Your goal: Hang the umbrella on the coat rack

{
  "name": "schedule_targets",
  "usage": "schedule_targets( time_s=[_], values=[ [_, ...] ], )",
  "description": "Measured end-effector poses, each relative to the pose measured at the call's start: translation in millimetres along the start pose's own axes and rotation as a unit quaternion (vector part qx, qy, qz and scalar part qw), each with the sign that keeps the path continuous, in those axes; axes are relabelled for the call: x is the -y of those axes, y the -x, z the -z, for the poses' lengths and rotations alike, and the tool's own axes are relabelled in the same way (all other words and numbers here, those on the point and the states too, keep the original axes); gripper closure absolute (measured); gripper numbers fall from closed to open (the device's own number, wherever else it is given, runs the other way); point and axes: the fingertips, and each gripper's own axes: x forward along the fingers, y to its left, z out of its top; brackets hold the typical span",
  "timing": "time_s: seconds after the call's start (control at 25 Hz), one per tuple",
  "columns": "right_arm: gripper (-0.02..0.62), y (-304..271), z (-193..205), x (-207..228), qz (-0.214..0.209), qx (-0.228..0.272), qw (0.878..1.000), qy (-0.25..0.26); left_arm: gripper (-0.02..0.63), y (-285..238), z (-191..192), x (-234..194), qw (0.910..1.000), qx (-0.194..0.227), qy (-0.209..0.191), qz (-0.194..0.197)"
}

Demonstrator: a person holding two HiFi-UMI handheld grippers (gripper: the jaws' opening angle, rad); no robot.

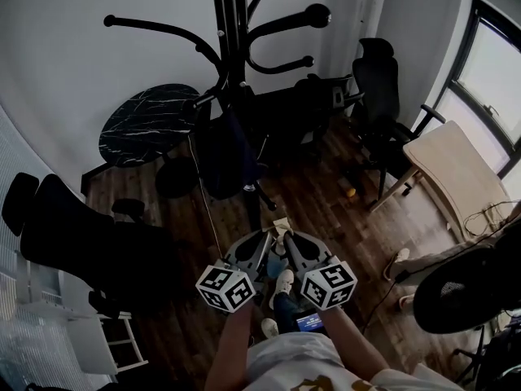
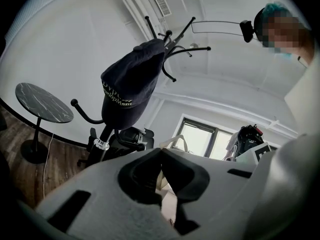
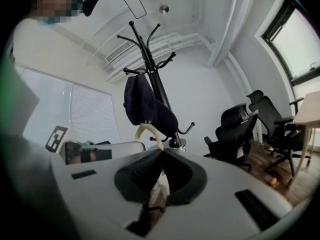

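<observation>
The black coat rack (image 1: 232,23) stands ahead of me, with a folded navy umbrella (image 1: 232,157) hanging against its pole. In the left gripper view the umbrella (image 2: 132,84) covers the rack (image 2: 170,39) below its hooks. The right gripper view shows the umbrella (image 3: 150,106) under a hook, its cream curved handle (image 3: 146,129) at the bottom. The handle (image 1: 281,221) sits right at the tips of both grippers. The left gripper (image 1: 273,235) and right gripper (image 1: 286,235) are side by side, each with jaws closed on the handle (image 2: 176,143).
A round black marble table (image 1: 151,120) stands left of the rack. Black office chairs (image 1: 378,96) are behind and to the right, a pale wooden table (image 1: 456,177) is at the far right, and a black lounge chair (image 1: 73,235) is at the left. The floor is dark wood.
</observation>
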Motion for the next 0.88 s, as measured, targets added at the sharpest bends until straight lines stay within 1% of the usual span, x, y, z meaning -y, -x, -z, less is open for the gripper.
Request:
schedule_targets(
  time_s=[0.2,0.36,0.64,0.88],
  values=[
    [0.580,1,1,12,0.008,-0.002,1.000,0.006,0.586,-10,7,-2,1.0000,-0.002,0.005,0.004],
    [0.580,-1,-1,19,0.016,0.003,1.000,0.003,0.586,-17,7,-1,0.9999,-0.007,0.001,0.011],
    [0.580,-14,0,22,0.016,0.001,1.000,-0.002,0.586,-22,2,-11,0.9999,-0.010,-0.005,0.009],
    [0.580,-28,2,26,0.011,-0.006,1.000,-0.006,0.586,-30,1,-23,0.9999,-0.011,0.001,0.008]
  ],
)
